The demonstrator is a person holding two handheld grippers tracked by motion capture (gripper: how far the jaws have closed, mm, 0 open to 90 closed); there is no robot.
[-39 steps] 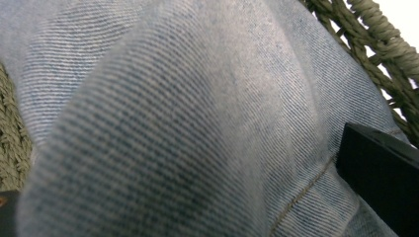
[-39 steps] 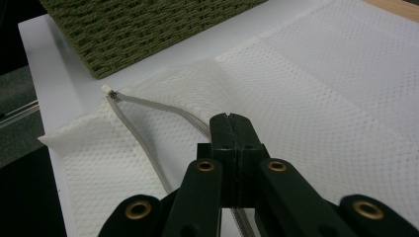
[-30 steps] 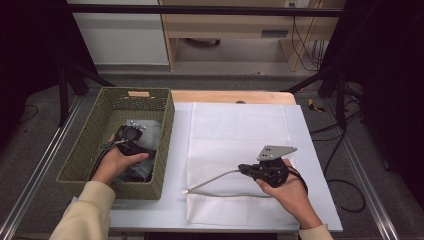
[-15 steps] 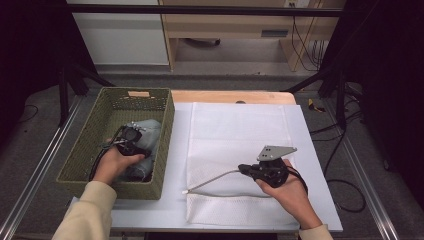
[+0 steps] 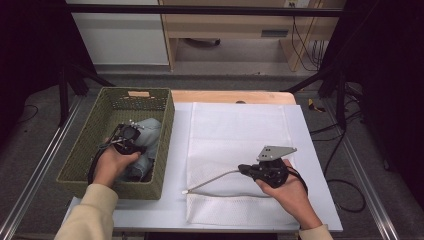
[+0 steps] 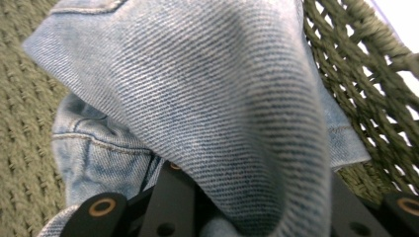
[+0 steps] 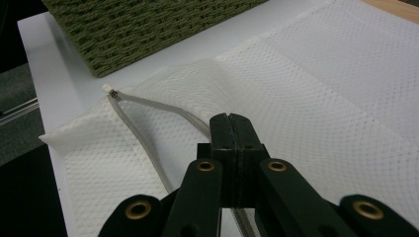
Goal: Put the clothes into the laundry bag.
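Inside the green woven basket (image 5: 80, 159), the left gripper (image 5: 131, 134) had just been closing its jaws on a fold of the denim garment (image 6: 207, 94), which bunched between them. On the table (image 5: 175, 150), the right gripper (image 7: 231, 129) pinched the zipper edge of the white mesh bag (image 7: 316, 89), jaws closed.

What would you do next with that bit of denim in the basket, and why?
Probably lift it. The left hand-held gripper has just been closing, with a fold of the denim garment between its jaws, inside the woven basket. The right hand-held gripper is shut on the mesh bag's zippered edge, apparently holding it ready.
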